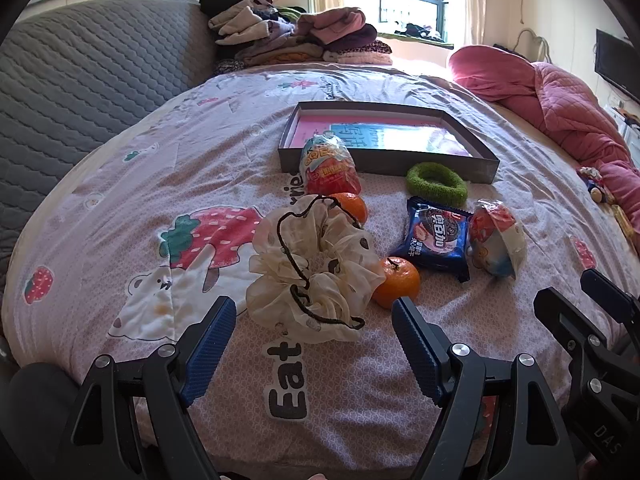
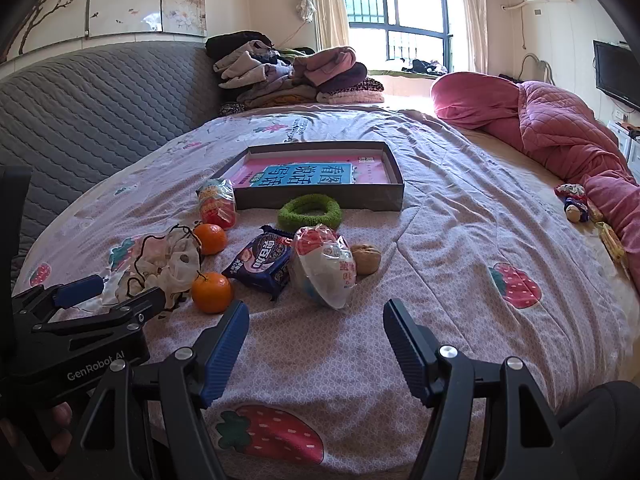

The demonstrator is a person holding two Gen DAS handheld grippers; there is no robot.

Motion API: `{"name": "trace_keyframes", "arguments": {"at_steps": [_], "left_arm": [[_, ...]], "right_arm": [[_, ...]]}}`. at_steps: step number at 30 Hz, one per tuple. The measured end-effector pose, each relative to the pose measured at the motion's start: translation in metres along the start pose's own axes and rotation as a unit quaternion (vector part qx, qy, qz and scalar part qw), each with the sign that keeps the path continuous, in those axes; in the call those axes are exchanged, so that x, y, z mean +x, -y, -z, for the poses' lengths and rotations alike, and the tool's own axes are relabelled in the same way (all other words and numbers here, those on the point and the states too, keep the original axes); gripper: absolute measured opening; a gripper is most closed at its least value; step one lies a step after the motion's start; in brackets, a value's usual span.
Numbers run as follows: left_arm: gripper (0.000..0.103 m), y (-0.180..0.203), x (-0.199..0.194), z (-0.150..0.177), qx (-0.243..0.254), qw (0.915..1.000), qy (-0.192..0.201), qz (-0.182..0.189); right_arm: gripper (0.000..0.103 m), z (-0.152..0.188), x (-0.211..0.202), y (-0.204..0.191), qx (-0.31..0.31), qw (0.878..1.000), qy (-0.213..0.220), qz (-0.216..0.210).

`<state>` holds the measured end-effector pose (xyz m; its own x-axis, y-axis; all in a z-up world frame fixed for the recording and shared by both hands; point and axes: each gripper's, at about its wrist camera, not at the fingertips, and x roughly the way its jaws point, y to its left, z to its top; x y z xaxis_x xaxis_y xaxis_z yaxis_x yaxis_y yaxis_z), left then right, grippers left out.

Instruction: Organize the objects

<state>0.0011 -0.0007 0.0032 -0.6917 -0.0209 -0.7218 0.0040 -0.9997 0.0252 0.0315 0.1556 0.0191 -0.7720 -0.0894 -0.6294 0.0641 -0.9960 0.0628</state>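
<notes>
On the bed lie a cream scrunchie [image 1: 314, 268] [image 2: 166, 266], two oranges [image 1: 397, 282] [image 1: 351, 207] [image 2: 212, 292] [image 2: 211, 239], a blue cookie packet [image 1: 436, 240] [image 2: 262, 266], two wrapped toy eggs [image 1: 496, 240] [image 1: 328, 168] [image 2: 324, 266] [image 2: 217, 202], a green hair ring [image 1: 436, 184] [image 2: 310, 210] and a walnut [image 2: 366, 258]. A shallow grey box [image 1: 400, 166] [image 2: 320, 200] holding a pink booklet lies behind them. My left gripper [image 1: 314, 316] is open just before the scrunchie. My right gripper [image 2: 316, 322] is open just before the near egg.
A pile of folded clothes [image 1: 304, 36] sits at the bed's far end by the grey headboard [image 1: 92, 80]. A pink quilt [image 2: 560, 128] lies along the right side, with small toys [image 2: 576, 204] beside it. The right gripper's body shows in the left wrist view [image 1: 592, 344].
</notes>
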Motion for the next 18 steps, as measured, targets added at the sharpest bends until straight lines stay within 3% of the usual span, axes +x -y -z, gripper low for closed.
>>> {"name": "trace_keyframes", "arguments": {"at_steps": [18], "left_arm": [[0.081,-0.0023,-0.0029,-0.001,-0.003,1.0,0.004,0.002]], "right_arm": [[0.069,0.0003,-0.0008,0.0004,0.0,1.0,0.001,0.001]]}}
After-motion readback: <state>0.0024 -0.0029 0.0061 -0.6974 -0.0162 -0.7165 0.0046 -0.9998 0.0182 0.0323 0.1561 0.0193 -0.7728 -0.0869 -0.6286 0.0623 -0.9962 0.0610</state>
